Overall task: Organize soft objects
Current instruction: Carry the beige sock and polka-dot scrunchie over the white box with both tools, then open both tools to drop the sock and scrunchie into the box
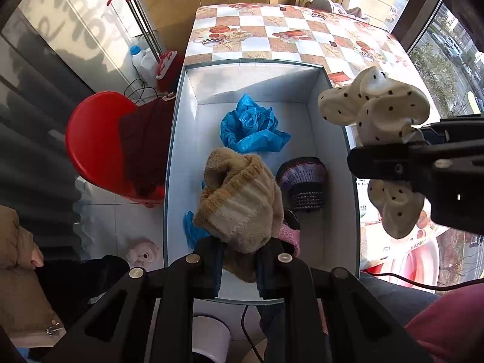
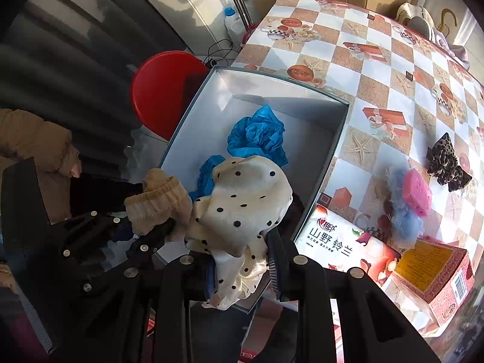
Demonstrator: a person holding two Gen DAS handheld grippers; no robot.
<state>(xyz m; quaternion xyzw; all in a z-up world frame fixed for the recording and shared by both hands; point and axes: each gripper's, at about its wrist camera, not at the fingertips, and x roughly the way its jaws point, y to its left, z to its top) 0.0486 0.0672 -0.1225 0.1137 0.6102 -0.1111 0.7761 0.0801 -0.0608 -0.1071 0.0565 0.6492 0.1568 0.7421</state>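
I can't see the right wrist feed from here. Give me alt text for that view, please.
The right gripper holds a cream polka-dot scrunchie in shut jaws above the near end of an open white box on a checkered table. Beside it the left gripper grips a tan knit sock. Blue plastic lies inside the box.

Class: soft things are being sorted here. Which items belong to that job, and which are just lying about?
Job: knitted sock in left tongs; polka-dot cloth in right tongs; white box; leopard scrunchie.

Lying about: red stool; tissue pack; bottle.
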